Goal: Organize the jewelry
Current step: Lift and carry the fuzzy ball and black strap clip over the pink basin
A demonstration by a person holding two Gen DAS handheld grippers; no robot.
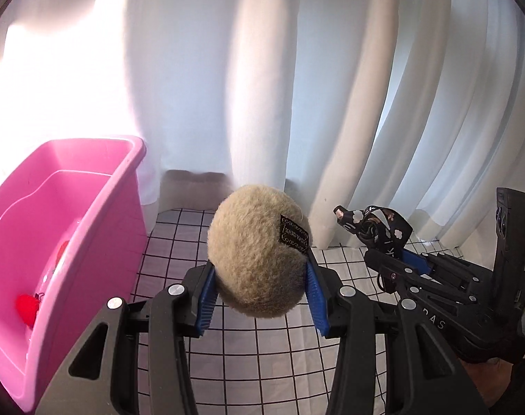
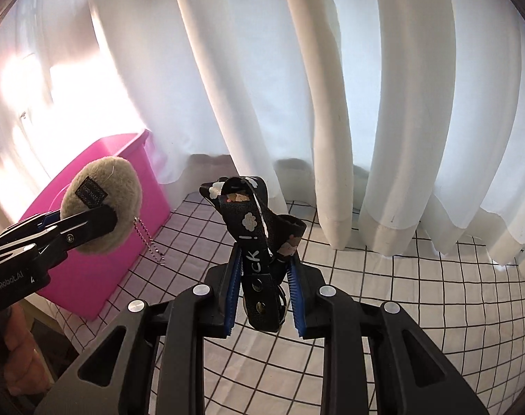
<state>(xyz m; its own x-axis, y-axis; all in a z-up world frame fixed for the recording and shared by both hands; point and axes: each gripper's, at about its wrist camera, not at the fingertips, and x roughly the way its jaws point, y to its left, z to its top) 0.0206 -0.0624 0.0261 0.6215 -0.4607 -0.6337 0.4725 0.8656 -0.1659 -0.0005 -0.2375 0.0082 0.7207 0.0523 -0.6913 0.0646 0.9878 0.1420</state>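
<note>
My left gripper [image 1: 260, 276] is shut on a beige fluffy pompom charm [image 1: 257, 252] with a small black label, held above the table. It also shows in the right wrist view [image 2: 101, 214], with a ball chain [image 2: 150, 242] hanging from it. My right gripper [image 2: 264, 276] is shut on a black printed strap keychain [image 2: 259, 238] with a metal ring at its lower end; the strap also shows in the left wrist view [image 1: 376, 230]. A pink plastic bin [image 1: 99, 242] stands at the left, with a red item [image 1: 27, 306] inside.
The table has a white cloth with a black grid [image 2: 418, 294]. White curtains [image 1: 262, 69] hang close behind the table. The pink bin also shows in the right wrist view [image 2: 99, 269], near the table's left edge.
</note>
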